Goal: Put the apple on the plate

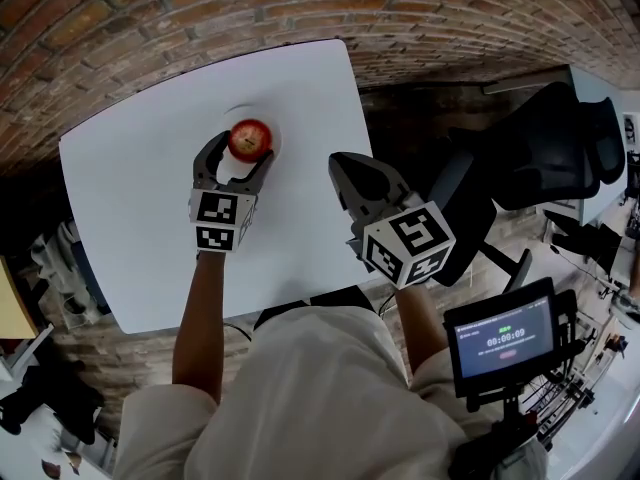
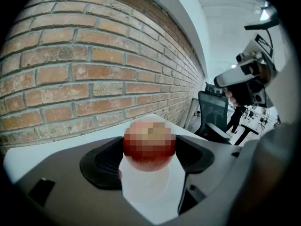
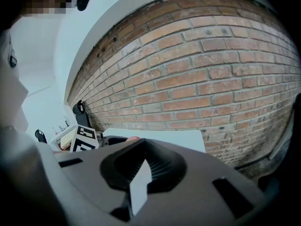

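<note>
The left hand-held gripper clamps its jaws on either side of the red apple over a white plate toward 12 o'clock on the white table. Whether the fruit already rests on the plate cannot be told. The right hand-held gripper hangs empty at 3 o'clock of the apple, its jaws drawn together. The likely hazard is a round apple let go too high or off-centre, which could roll off the shallow plate, whose rim hardly shows against the equally white tabletop. The table looks smooth and bare, offering nothing to stop a roll. A brick wall rises just beyond it at 12 o'clock, a black office chair stands at 3 o'clock, and a small screen glows at 5 o'clock.
</note>
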A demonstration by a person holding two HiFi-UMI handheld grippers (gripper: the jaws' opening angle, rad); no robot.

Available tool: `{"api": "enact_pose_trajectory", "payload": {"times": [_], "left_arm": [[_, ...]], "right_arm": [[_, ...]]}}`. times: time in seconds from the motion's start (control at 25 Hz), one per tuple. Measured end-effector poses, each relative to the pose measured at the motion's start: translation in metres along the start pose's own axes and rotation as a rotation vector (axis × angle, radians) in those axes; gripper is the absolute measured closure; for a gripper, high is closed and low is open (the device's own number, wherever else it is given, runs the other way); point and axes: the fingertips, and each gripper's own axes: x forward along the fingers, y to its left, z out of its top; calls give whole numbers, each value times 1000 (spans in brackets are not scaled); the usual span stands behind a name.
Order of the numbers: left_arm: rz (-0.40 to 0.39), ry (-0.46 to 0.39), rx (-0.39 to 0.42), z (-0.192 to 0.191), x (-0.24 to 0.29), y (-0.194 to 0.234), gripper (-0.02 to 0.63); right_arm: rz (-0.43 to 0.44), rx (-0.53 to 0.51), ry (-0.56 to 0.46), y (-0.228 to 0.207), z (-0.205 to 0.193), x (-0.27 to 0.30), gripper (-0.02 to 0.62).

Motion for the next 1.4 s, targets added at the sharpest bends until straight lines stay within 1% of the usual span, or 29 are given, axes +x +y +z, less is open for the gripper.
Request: {"api": "enact_pose_trajectory", "payload": {"times": [0.56, 1.16, 1.4], "left_arm": [[23, 61, -30, -26, 18, 16, 252], [36, 119, -18, -49, 27, 20, 252], [35, 120, -24, -53, 28, 22, 252]], "right_arm": [[2, 4, 18, -4, -5, 7, 592], [4, 11, 29, -5, -9, 8, 592], [5, 14, 31, -5, -9, 8, 592]]}}
